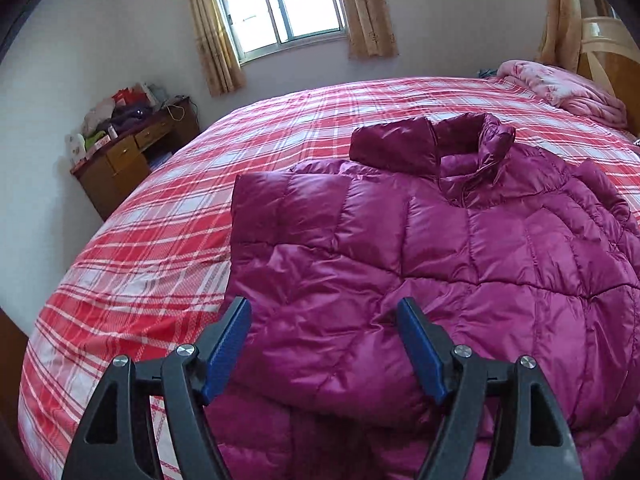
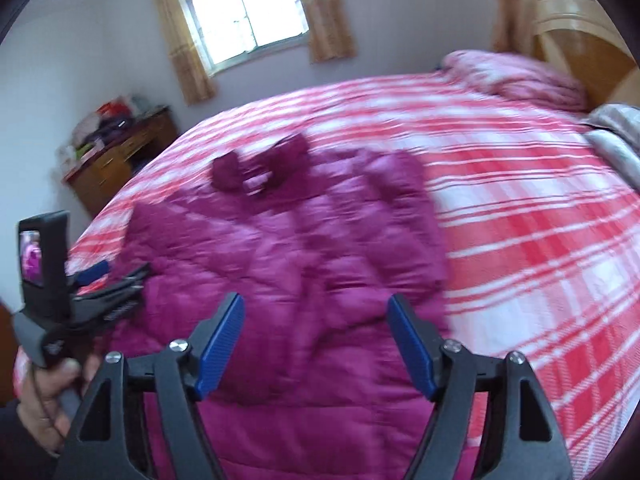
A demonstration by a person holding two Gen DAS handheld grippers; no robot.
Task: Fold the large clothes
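Observation:
A magenta quilted down jacket (image 1: 420, 248) lies on the bed, its collar (image 1: 472, 140) at the far end. One sleeve (image 1: 304, 276) is folded across its front. My left gripper (image 1: 324, 308) hovers open over the jacket's near left part, with only fabric showing below its blue pads (image 1: 228, 344). In the blurred right wrist view the jacket (image 2: 280, 248) fills the middle, and my right gripper (image 2: 316, 300) stands open above its near part, gripping nothing. The left gripper (image 2: 120, 276) shows there at the jacket's left edge, held by a hand (image 2: 44, 396).
The bed has a red and white plaid sheet (image 1: 160, 216). A folded pink quilt (image 1: 560, 88) lies by the wooden headboard (image 2: 588, 48), with a grey pillow (image 2: 616, 136) beside it. A cluttered wooden desk (image 1: 128, 156) stands at the wall under a curtained window (image 1: 280, 4).

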